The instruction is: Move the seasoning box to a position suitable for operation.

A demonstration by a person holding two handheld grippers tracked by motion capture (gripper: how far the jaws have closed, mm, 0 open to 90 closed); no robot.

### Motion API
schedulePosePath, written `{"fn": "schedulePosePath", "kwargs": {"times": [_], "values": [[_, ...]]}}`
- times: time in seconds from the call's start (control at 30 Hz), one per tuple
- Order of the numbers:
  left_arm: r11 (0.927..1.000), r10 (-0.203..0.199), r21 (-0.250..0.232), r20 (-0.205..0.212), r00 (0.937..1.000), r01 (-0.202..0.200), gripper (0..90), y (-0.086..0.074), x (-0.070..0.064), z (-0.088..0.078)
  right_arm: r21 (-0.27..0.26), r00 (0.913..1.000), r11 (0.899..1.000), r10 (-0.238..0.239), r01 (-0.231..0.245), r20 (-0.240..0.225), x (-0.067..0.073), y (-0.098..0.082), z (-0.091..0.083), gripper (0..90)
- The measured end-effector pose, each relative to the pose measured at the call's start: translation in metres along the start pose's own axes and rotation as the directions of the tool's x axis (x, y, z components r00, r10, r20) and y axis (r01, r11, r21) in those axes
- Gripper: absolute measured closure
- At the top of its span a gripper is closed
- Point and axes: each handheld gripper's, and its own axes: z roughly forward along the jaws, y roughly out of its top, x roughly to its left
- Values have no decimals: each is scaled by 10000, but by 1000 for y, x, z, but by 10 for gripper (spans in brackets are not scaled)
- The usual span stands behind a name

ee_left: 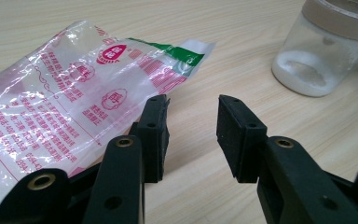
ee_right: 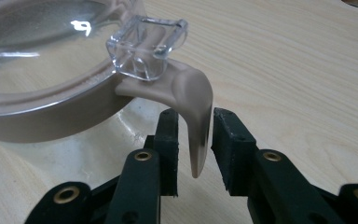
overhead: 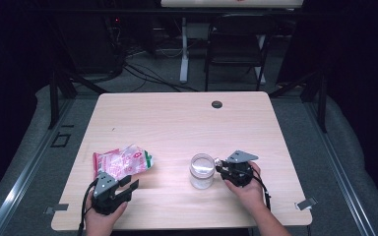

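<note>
Pale wood worktop (overhead: 177,123) carries 2 things in the high view: a crinkled plastic bag (overhead: 122,162) at front left and a clear jar (overhead: 202,171) near front centre, well apart. A dark grommet (overhead: 217,104) sits by the far edge; the far half lies bare. The left gripper (overhead: 130,186) is just in front of the bag, the right gripper (overhead: 220,167) beside the jar.

In the left gripper view, the left gripper (ee_left: 193,135) stands part open on nothing, its one pad touching the bag's (ee_left: 74,107) edge; the jar (ee_left: 326,51) is beyond.

In the right gripper view, the right gripper (ee_right: 196,149) flanks the beige lid tab (ee_right: 196,121) with narrow gaps either side, not gripping.
</note>
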Motion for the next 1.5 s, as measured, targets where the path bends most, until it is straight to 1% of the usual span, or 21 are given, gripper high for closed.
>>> {"fn": "schedulePosePath", "kwargs": {"times": [0.03,0.13,0.2,0.27,0.37,0.4,0.47,0.53,0.57,0.67,0.73,0.8,0.87,1.03,1.1,1.27,1.3,1.37,1.43,1.47,1.5], "values": [[10000,25,13,54,10000,-25,636,0,-1,-1,64,10000,9999,-97,97,-7,0,1,1,726],[10000,73,26,50,10000,-73,637,0,-2,-1,98,9999,9999,-128,128,-36,0,1,2,747],[9999,164,-1,61,9998,-164,637,0,-3,-1,66,9999,9999,-136,136,-26,-1,1,1,782],[9998,194,-27,69,9998,-194,637,0,-4,0,50,9999,10000,-55,56,-105,-2,1,-1,783],[9994,351,3,113,9993,-351,637,1,-6,1,113,9997,9996,-251,252,-81,0,1,-2,790],[9994,351,3,113,9993,-351,637,1,-6,1,113,9997,9996,-251,252,-81,0,1,-2,790],[9989,475,-15,194,9987,-475,637,3,-8,2,234,9986,9983,-524,525,-43,2,1,-4,792],[9989,468,-23,252,9986,-467,637,3,-9,4,258,9982,9978,-604,603,13,3,0,-6,791],[9985,551,-15,308,9980,-551,637,5,-10,5,284,9979,9975,-654,654,5,4,-1,-7,790],[9981,613,13,382,9974,-614,636,6,-11,8,286,9977,9973,-679,679,-7,6,-3,-11,791],[9971,764,-9,508,9958,-765,636,9,-14,12,297,9976,9972,-691,692,-26,8,-5,-13,790],[9968,794,22,559,9953,-796,636,9,-15,14,295,9976,9972,-694,694,-16,10,-8,-17,789],[9955,942,7,704,9931,-945,635,11,-18,18,329,9976,9970,-693,694,-40,13,-9,-19,790],[9933,1150,4,940,9889,-1155,635,15,-23,25,324,9961,9958,-848,856,-261,22,-14,-26,790],[9930,1171,-5,1049,9876,-1177,636,16,-25,28,309,9952,9952,-923,933,-328,26,-15,-28,790],[9907,1347,15,1216,9834,-1359,636,19,-29,33,234,9943,9951,-953,965,-478,35,-19,-31,790],[9905,1362,23,1248,9828,-1376,636,19,-30,34,247,9938,9945,-1008,1020,-471,37,-19,-31,788],[9901,1392,7,1247,9824,-1403,636,19,-30,34,235,9938,9949,-964,979,-558,39,-20,-33,770],[9902,1383,25,1283,9820,-1398,636,22,-32,36,162,9940,9969,-760,775,-787,39,-22,-35,715],[9915,1286,23,1304,9831,-1300,636,22,-33,37,165,9946,9975,-672,687,-790,39,-22,-37,692],[9917,1273,18,1326,9830,-1287,635,24,-33,37,160,9940,9973,-707,723,-835,40,-23,-39,673]]}}
